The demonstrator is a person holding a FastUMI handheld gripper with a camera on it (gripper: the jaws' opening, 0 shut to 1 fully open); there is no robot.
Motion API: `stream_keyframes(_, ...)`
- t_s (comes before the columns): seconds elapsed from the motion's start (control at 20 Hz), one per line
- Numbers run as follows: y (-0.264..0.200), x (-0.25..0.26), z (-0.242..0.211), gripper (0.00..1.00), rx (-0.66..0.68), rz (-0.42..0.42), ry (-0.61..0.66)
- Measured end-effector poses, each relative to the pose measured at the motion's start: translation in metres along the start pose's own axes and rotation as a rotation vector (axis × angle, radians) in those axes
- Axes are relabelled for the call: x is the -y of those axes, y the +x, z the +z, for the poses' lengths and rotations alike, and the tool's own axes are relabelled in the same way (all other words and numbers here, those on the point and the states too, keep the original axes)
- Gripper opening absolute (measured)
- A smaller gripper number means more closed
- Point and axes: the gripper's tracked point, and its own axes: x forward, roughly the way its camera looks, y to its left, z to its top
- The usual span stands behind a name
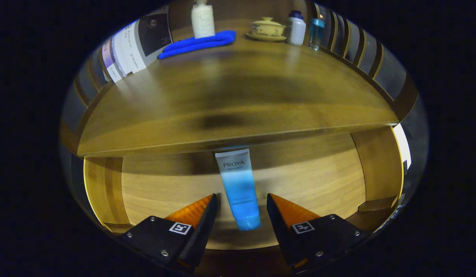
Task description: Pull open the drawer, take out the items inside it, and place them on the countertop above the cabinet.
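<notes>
The drawer [322, 184] stands pulled open below the wooden countertop [238, 96]. On its floor lies a white-and-blue tube [238, 186], cap end toward me, its far end just under the countertop's front edge. My gripper [241, 200] hangs over the drawer with its fingers open, one on each side of the tube's lower half. Neither finger touches the tube as far as I can see.
At the back of the countertop lie a folded blue cloth [201, 43], a white pump bottle [202, 19], a lidded tea bowl on a saucer [267, 29], a white bottle [296, 27] and a blue bottle [316, 32]. A printed board [139, 44] leans at the left.
</notes>
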Motion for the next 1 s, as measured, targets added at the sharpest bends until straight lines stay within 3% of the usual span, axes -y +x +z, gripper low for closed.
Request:
stream_keyframes(0.55,0.008,0.009,-0.003,0.42,-0.007,-0.029,0.047)
stream_keyframes(0.7,0.002,0.013,-0.006,0.37,0.002,-0.042,0.087)
stream_keyframes(1.0,-0.030,0.021,0.002,0.37,0.100,-0.086,0.046)
